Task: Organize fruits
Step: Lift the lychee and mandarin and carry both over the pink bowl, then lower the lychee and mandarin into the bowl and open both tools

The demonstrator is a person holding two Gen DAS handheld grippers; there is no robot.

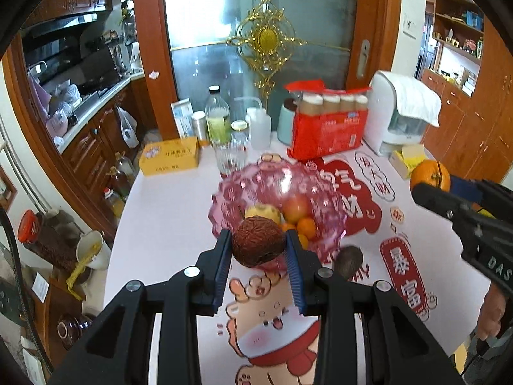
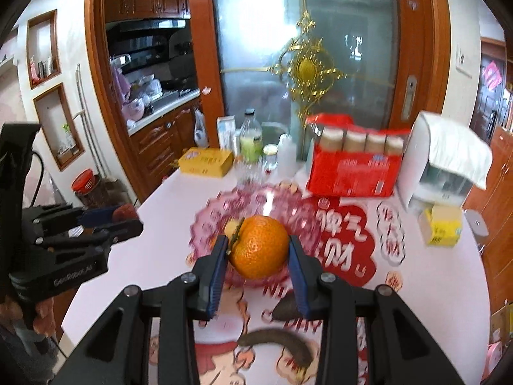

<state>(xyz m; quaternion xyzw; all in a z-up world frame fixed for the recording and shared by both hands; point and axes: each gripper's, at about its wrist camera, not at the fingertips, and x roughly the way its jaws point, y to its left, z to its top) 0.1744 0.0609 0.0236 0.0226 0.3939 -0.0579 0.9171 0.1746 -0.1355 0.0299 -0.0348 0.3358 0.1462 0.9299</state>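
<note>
My left gripper (image 1: 259, 245) is shut on a wrinkled dark red fruit (image 1: 258, 241) and holds it just in front of the pink glass bowl (image 1: 327, 199). The bowl holds a yellow fruit (image 1: 263, 212), a red apple (image 1: 296, 207) and small oranges (image 1: 306, 226). My right gripper (image 2: 258, 250) is shut on a large orange (image 2: 258, 247), held over the bowl's near rim (image 2: 307, 221). The orange also shows in the left wrist view (image 1: 429, 175). A dark avocado (image 1: 349, 258) lies on the table beside the bowl. A blackened banana (image 2: 279, 345) lies nearer me.
At the table's back stand a yellow box (image 1: 170, 160), bottles (image 1: 218, 118), a glass (image 1: 231, 157), a red drink pack (image 1: 327, 122) and a white appliance (image 1: 397, 112) under a cloth. A small yellow box (image 2: 442, 224) sits right. The table edge drops off left.
</note>
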